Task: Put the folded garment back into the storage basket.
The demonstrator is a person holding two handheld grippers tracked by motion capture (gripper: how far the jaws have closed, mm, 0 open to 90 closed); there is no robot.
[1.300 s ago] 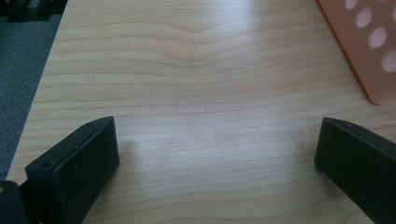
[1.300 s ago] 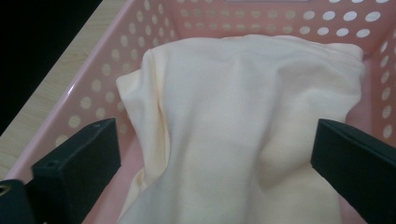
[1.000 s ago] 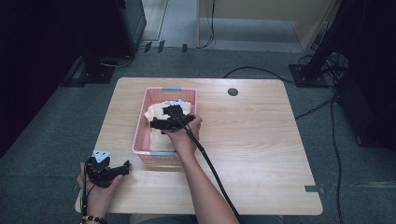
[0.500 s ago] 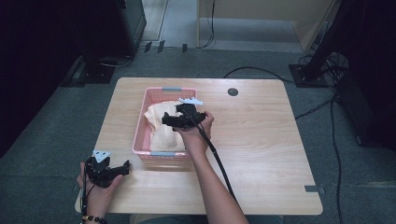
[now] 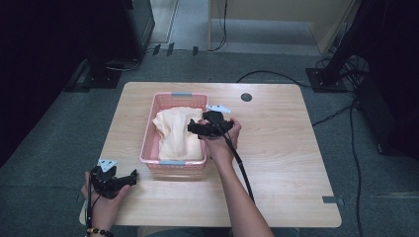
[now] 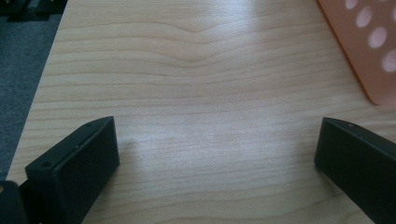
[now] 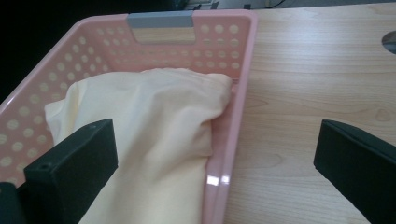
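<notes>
**Cloth in the basket, both grippers empty**

While your left gripper [image 5: 114, 180] sits at the near left corner of the wooden table [image 5: 286, 148], its jaws are spread wide over bare wood and pinch nothing, which reads as a parked pose that leaves the work to the other hand. Just to its right stands the pink perforated basket [image 5: 148, 133], and the pale yellow cloth [image 5: 180, 133] lies bunched inside it, piled against the right wall, probably so it stays contained. Your right gripper [image 5: 205, 127] hovers at the basket's right rim, pointing left across the cloth, wrist bent inward and forearm angled up from the table's near edge. Its jaws are spread too, one over the cloth, one over the tabletop; whether that jaw touches the fabric is hard to tell.
</notes>
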